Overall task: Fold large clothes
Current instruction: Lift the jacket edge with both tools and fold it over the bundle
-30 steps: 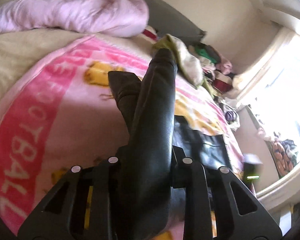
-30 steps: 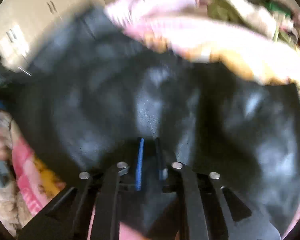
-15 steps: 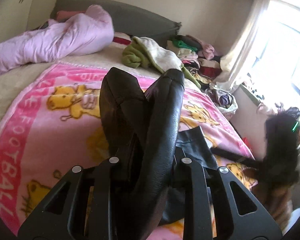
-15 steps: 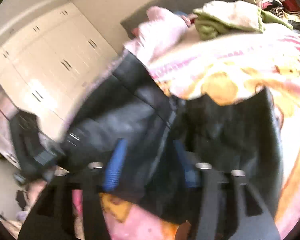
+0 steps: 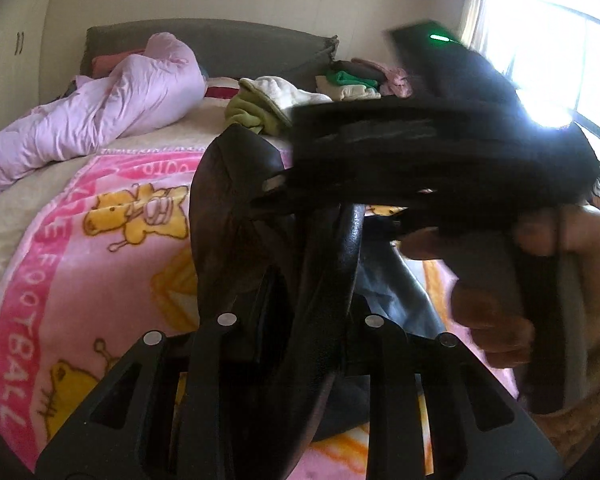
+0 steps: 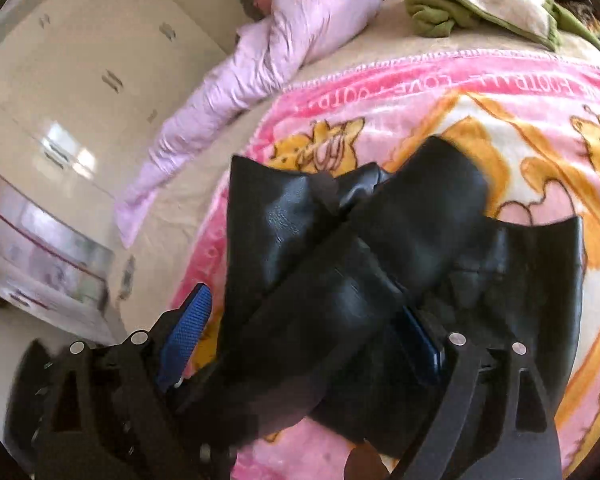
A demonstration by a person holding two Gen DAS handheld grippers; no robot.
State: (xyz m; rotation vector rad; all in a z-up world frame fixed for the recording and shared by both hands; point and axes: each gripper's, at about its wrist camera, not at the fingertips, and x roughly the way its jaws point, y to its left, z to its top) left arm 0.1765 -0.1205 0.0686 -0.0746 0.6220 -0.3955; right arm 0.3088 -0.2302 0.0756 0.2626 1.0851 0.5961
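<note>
A black leather garment [image 5: 236, 216] is bunched up above a pink cartoon blanket [image 5: 80, 248] on a bed. My left gripper [image 5: 300, 280] is shut on a fold of it, held upright between the jaws. In the right wrist view the garment [image 6: 380, 248] drapes across my right gripper [image 6: 304, 340], whose blue-padded fingers [image 6: 186, 328] stand wide apart with the leather lying between them. The right gripper and the hand holding it [image 5: 492, 280] cross the left wrist view, blurred, just above and right of the left jaws.
A lilac duvet [image 5: 100, 108] lies at the head of the bed. Green and cream clothes [image 5: 268, 100] and a stack of folded clothes [image 5: 348, 80] sit at the far right. A white wardrobe [image 6: 60, 80] stands left of the bed. A bright window [image 5: 560, 40] is on the right.
My right gripper has opened and swung up beside the left gripper, now filling the right of the left wrist view. The left gripper still holds the leather and has tilted up.
</note>
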